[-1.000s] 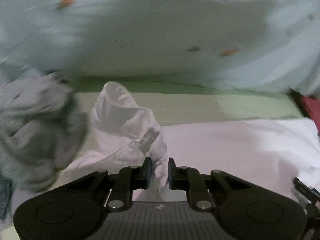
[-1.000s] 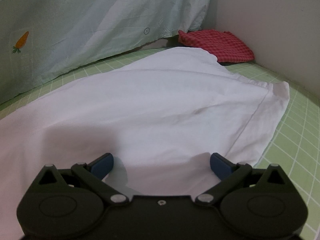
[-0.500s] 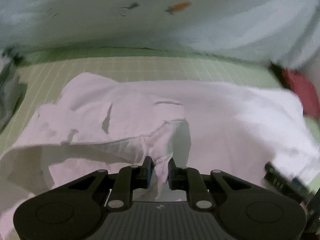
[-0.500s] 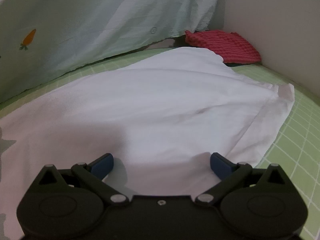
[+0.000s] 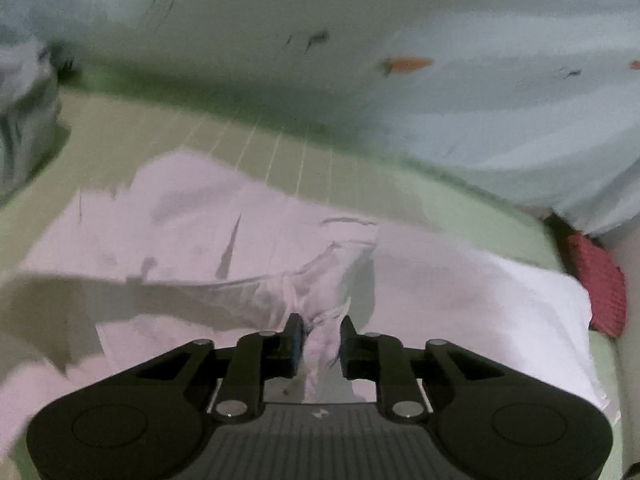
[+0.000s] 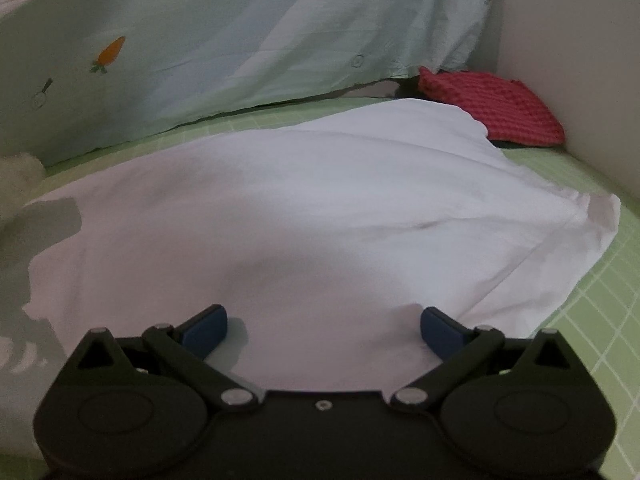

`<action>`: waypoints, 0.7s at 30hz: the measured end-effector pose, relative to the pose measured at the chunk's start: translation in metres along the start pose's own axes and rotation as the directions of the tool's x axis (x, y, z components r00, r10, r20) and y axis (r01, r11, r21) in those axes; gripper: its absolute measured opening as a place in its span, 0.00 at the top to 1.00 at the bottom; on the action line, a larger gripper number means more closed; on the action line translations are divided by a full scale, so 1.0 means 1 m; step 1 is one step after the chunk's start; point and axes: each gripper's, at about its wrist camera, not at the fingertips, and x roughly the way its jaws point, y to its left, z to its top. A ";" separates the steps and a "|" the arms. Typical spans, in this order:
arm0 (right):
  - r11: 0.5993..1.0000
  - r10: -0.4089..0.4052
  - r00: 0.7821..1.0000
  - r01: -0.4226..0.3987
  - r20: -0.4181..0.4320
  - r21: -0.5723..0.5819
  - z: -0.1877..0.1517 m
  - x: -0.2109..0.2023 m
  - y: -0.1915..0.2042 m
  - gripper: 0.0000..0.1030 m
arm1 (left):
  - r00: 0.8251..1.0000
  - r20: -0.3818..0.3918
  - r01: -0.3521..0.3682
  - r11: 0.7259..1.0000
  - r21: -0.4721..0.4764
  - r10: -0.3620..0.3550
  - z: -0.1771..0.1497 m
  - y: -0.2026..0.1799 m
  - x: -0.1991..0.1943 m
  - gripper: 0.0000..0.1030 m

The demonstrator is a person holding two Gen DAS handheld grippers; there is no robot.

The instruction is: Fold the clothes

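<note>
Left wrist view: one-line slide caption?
Left gripper shut on a bunched fold of the white garment, lifted over the green grid sheet.

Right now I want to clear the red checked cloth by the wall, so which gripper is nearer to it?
Right, I judge. The right gripper hovers open over the white garment, the red checked cloth just beyond. The left gripper, pinching the garment, sees it far off.

We can read no words, brands or numbers anywhere. The pale green sheet (image 6: pixel 248 40) carries only small printed pictures, a carrot (image 6: pixel 110 51) and, left of it, perhaps a magnifying glass (image 6: pixel 42 94).
</note>
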 end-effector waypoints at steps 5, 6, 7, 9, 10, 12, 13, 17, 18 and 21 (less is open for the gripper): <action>1.000 0.022 1.000 -0.022 0.002 -0.008 0.000 0.001 -0.003 0.00 | 0.998 0.054 0.034 0.996 0.079 -0.039 -0.009 0.014 -0.046 0.33; 1.000 0.021 1.000 -0.021 0.002 -0.008 0.000 0.001 -0.003 0.00 | 0.997 0.072 0.032 0.996 0.088 -0.038 -0.009 0.020 -0.057 0.33; 1.000 0.021 1.000 -0.021 0.002 -0.008 0.000 0.001 -0.003 0.00 | 0.995 0.091 0.026 0.995 0.094 -0.035 -0.007 0.027 -0.067 0.33; 1.000 0.020 1.000 -0.020 0.003 -0.007 0.000 0.001 -0.003 0.00 | 0.989 0.144 -0.036 0.995 0.093 0.022 -0.005 0.048 -0.087 0.33; 1.000 0.020 1.000 -0.020 0.003 -0.007 0.000 0.001 -0.003 0.00 | 0.984 0.166 -0.084 0.993 0.088 0.069 -0.005 0.059 -0.095 0.33; 1.000 0.020 1.000 -0.020 0.003 -0.006 0.000 0.001 -0.002 0.00 | 0.971 0.175 -0.181 0.980 0.087 0.164 -0.002 0.080 -0.100 0.33; 1.000 0.019 1.000 -0.019 0.004 -0.006 -0.001 0.001 -0.002 0.00 | 0.964 0.168 -0.221 0.972 0.086 0.204 -0.003 0.092 -0.099 0.33; 1.000 0.015 1.000 -0.015 0.004 -0.003 -0.001 0.000 -0.001 0.00 | 0.958 0.089 -0.277 0.960 0.042 0.273 -0.004 0.134 -0.087 0.33; 1.000 0.014 1.000 -0.014 0.004 -0.003 -0.001 0.000 -0.001 0.00 | 0.959 0.063 -0.278 0.960 0.023 0.276 -0.005 0.143 -0.082 0.33; 1.000 0.009 1.000 -0.009 0.004 -0.002 0.000 0.000 0.000 0.00 | 0.964 0.005 -0.266 0.963 -0.043 0.267 -0.004 0.163 -0.071 0.35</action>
